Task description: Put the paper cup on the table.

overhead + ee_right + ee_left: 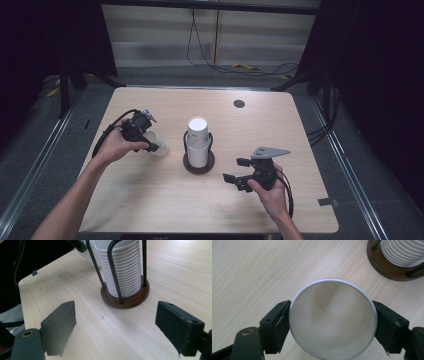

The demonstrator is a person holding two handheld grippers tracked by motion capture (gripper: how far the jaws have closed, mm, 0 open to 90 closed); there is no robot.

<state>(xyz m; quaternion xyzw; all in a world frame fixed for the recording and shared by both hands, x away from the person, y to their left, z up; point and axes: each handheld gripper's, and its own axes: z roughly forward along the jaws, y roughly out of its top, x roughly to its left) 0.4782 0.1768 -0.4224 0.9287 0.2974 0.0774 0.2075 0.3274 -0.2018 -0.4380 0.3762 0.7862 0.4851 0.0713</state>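
Table [150,210]: pale wood, rounded corners, bearing everything listed below.

Cup holder [198,165]: dark round base with upright black wire posts, at the middle of the table. Holds a stack of cups [198,142], white, nested upside down, apparently still tall and near full. The same stack shows ribbed in the right gripper view [122,272].

Progress, as judged: one cup is out of the stack and in hand; setting it down on the table remains, and probably further cups after it. No loose cup stands on the table yet.

Cup [156,144]: white paper, just left of the holder, lying tilted on its side in the grip. In the left gripper view [333,320] its open mouth faces the camera; whether it touches the table cannot be told.

Left gripper [155,146]: jaws clamped on the cup's sides, hand low over the table, forearm angled in from lower left.

Right gripper [236,170]: jaws wide apart, nothing between them, held low, right of the holder and aimed toward it.
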